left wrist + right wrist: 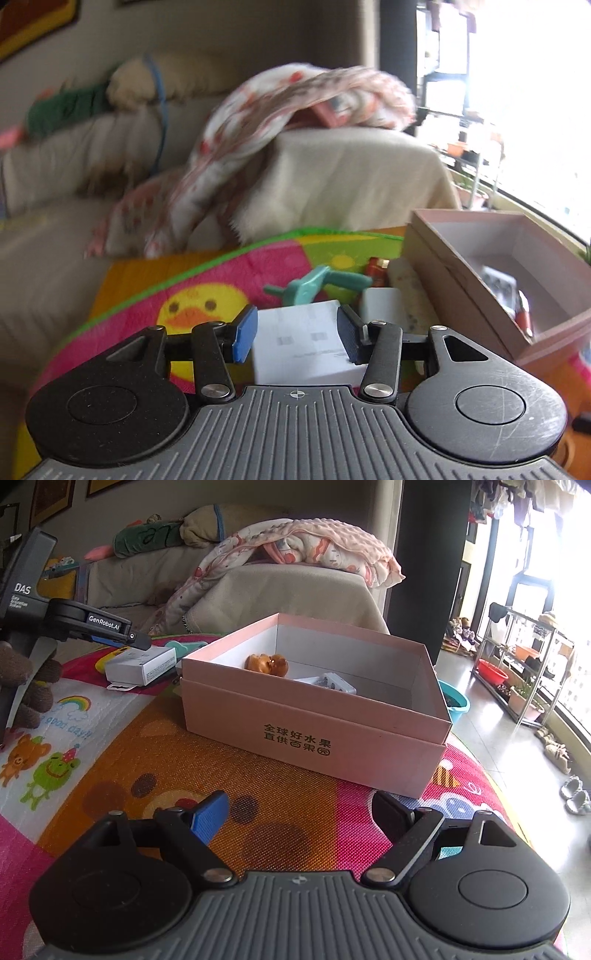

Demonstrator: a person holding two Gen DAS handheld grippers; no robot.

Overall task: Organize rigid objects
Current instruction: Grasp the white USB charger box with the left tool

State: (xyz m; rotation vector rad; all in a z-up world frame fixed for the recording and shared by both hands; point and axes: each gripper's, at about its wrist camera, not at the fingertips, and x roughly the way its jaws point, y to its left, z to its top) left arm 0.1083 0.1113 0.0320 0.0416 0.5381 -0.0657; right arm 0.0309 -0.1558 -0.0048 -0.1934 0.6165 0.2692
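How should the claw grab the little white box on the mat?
Across its two long flat sides, coming in low from the short end. The white box lies flat, and the left claw already straddles it that way, one pad by each side. Whether they are squeezing yet, I cannot tell.

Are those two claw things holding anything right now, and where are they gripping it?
The left gripper has its blue pads against the two opposite sides of a small white box; whether it is lifted cannot be told. The right gripper is open and holds nothing.
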